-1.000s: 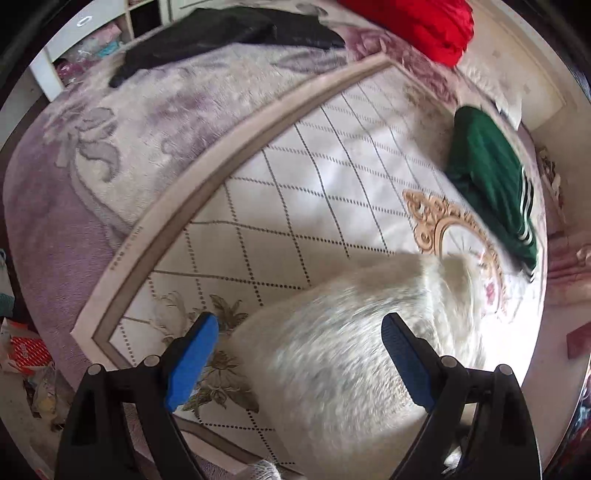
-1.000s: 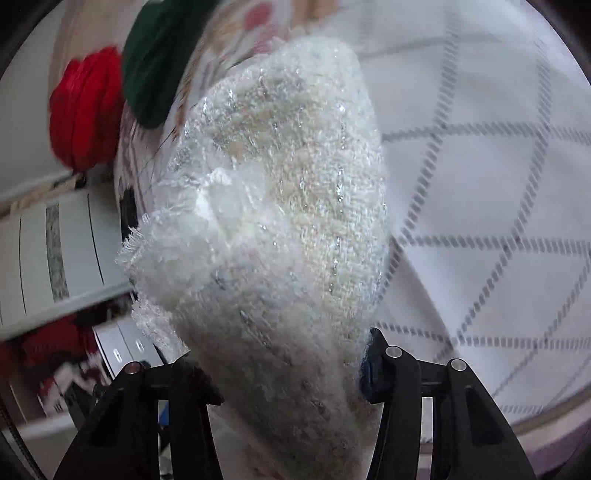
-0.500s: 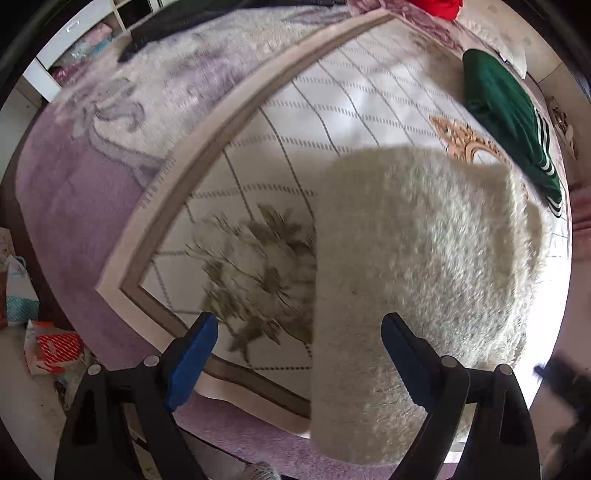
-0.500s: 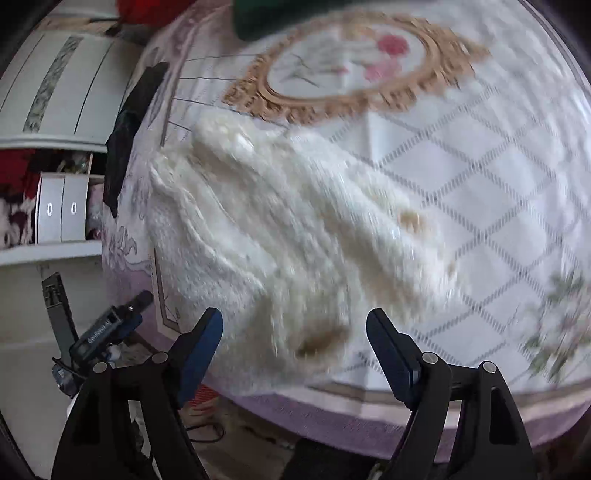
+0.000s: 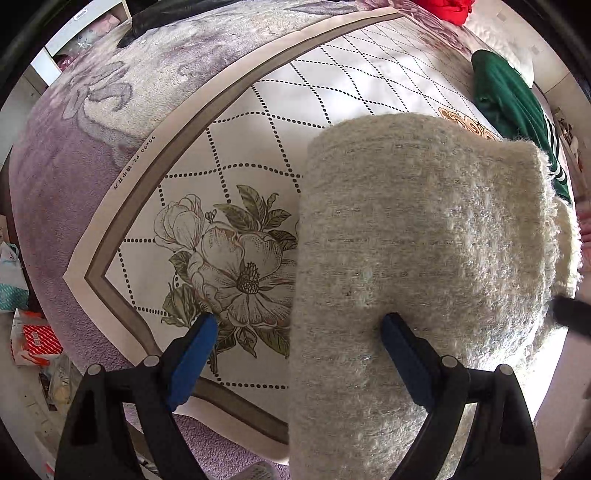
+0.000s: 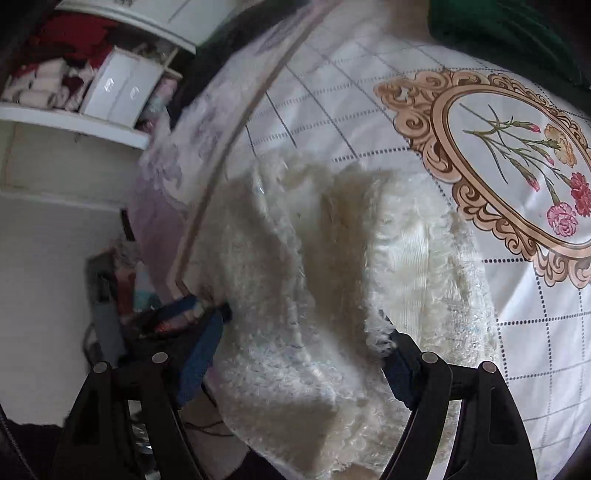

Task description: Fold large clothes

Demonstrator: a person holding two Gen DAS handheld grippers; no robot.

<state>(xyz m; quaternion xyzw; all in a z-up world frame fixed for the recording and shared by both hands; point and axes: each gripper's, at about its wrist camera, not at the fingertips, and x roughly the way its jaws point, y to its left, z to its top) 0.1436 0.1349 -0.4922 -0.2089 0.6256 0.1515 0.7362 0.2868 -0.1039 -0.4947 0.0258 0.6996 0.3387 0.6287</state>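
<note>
A fluffy cream knitted garment (image 5: 424, 236) lies on the bed's white patterned cloth (image 5: 258, 147), its near edge hanging over the bed's front. My left gripper (image 5: 295, 354) is open just above it; its right finger (image 5: 402, 347) rests against the knit, the left one is over the flower print. In the right wrist view the garment (image 6: 303, 295) is rumpled with folds. My right gripper (image 6: 306, 354) is open around its near edge and grips nothing.
A green garment (image 5: 509, 103), a red one (image 5: 447, 7) and a black one (image 5: 166, 18) lie at the bed's far side. A purple blanket (image 5: 74, 166) covers the left. White shelves (image 6: 92, 92) stand beside the bed; clutter lies on the floor (image 5: 33, 339).
The right gripper let go of the cream garment, which dropped from held up to lying on the bed. The left gripper moved in close over it.
</note>
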